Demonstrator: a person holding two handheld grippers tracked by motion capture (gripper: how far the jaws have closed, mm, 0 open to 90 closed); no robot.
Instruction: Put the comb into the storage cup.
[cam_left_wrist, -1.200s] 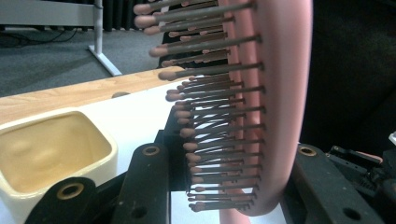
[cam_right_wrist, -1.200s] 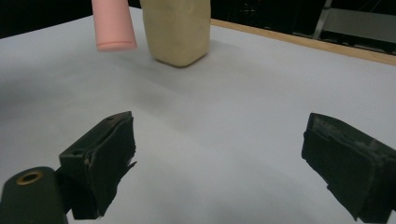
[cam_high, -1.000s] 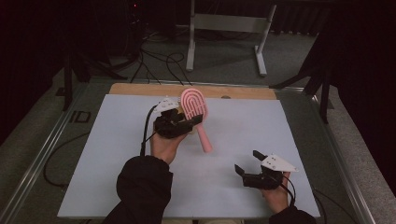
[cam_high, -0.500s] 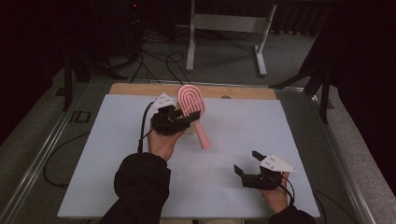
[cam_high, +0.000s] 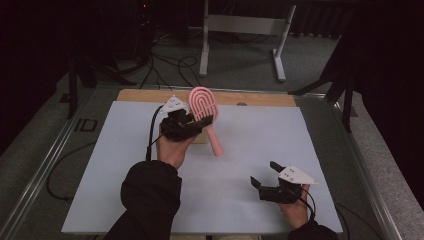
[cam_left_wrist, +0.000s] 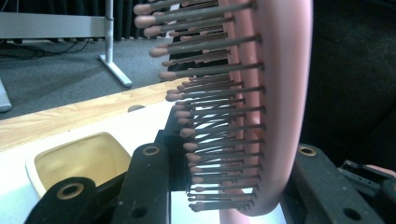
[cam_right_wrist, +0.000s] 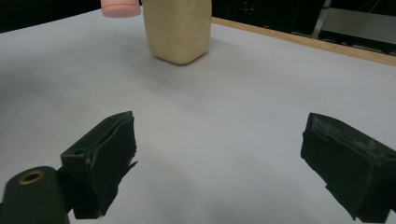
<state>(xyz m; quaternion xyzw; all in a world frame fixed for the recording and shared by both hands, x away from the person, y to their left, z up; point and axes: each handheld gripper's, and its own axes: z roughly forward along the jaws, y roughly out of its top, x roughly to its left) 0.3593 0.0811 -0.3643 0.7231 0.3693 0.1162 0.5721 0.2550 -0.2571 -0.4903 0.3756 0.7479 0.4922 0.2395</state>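
We see the left gripper (cam_high: 196, 121) closed on a pink hairbrush (cam_high: 204, 107), its two black jaws clamping the head from either side; in the left gripper view the rows of bristles (cam_left_wrist: 212, 121) run sideways across the gap between the jaws, with the pink back of the brush (cam_left_wrist: 285, 98) against the right-hand jaw. The brush is held off the table, head up and handle (cam_high: 215, 141) slanting down toward the near right, over the far middle of the white mat (cam_high: 115, 165). The left hand (cam_high: 173, 149) cups the gripper from below, palm up, with the dark sleeve (cam_high: 150, 195) reaching forward from the bottom edge. The right gripper (cam_high: 266, 176) sits low at the near right of the mat, its jaws spread wide with nothing between them, pointing toward the far left; the right hand (cam_high: 295, 210) grips it from behind. Just under the brush stands a small cream tub (cam_right_wrist: 177, 30), its hollow inside visible in the left gripper view (cam_left_wrist: 81, 161). Beyond the mat runs a wooden edge (cam_high: 255, 97) of the table. We can read no writing or label on any of these things.
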